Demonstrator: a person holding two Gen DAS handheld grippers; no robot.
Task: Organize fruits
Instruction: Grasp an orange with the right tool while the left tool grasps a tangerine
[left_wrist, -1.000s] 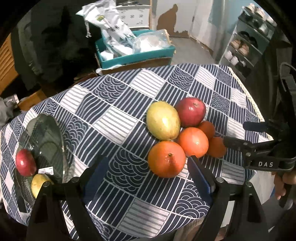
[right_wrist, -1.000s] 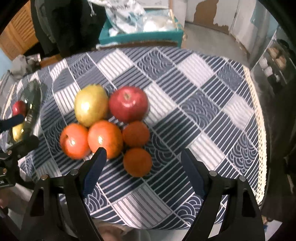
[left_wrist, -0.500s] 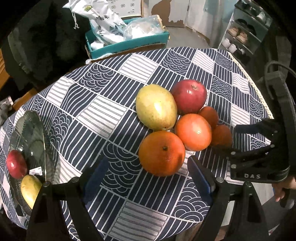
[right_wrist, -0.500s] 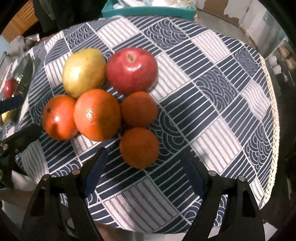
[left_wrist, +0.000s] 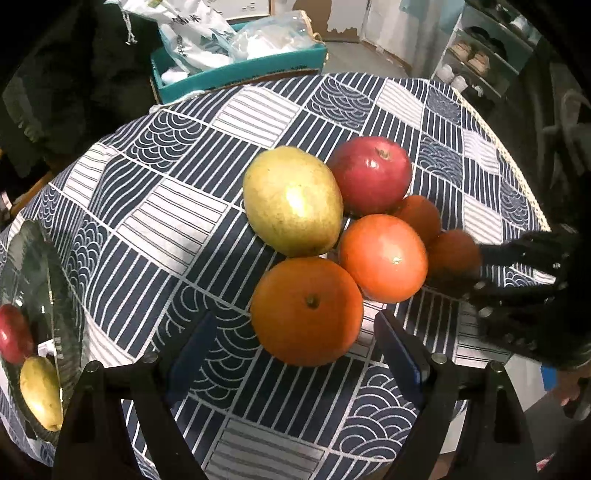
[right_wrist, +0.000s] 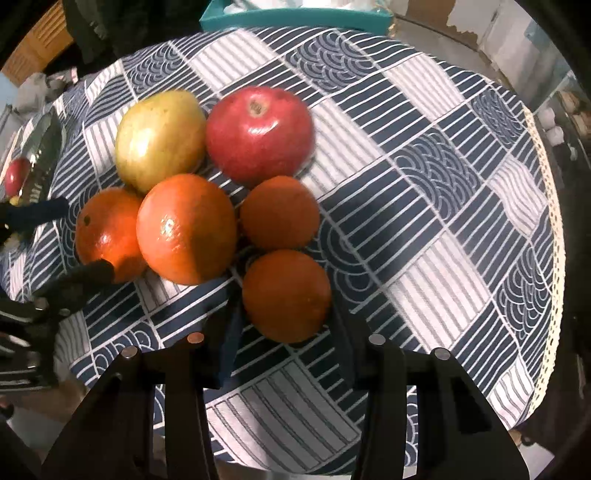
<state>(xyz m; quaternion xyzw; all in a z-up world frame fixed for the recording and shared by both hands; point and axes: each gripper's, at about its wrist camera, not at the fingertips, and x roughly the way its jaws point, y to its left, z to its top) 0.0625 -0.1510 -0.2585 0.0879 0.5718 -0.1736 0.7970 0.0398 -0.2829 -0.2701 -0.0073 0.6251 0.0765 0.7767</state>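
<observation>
The right gripper (right_wrist: 286, 332) has its jaws closed on a small orange (right_wrist: 286, 295), one finger (right_wrist: 227, 343) pressed to its left side and the other to its right, with the fruit sitting on the patterned tablecloth (right_wrist: 424, 206). Just beyond the jaws lies a second small orange (right_wrist: 279, 212), touching or nearly touching the gripped one, and further out a red apple (right_wrist: 258, 133). To the left of the jaws sits a large orange (right_wrist: 186, 229), and beyond that a yellow-green mango (right_wrist: 159, 138). The left gripper (left_wrist: 293, 347) has its jaws wide open and holds nothing; another large orange (left_wrist: 306, 310) lies between and slightly ahead of its fingers (left_wrist: 397, 350), with clear gaps on both sides, so the pads do not touch it. Ahead of these open jaws the mango and the apple rest against the rest of the cluster. Far to the left of the left jaws, a glass plate (left_wrist: 48, 266) at the table edge carries a small red fruit (left_wrist: 13, 332) and a small yellow fruit (left_wrist: 40, 391).
</observation>
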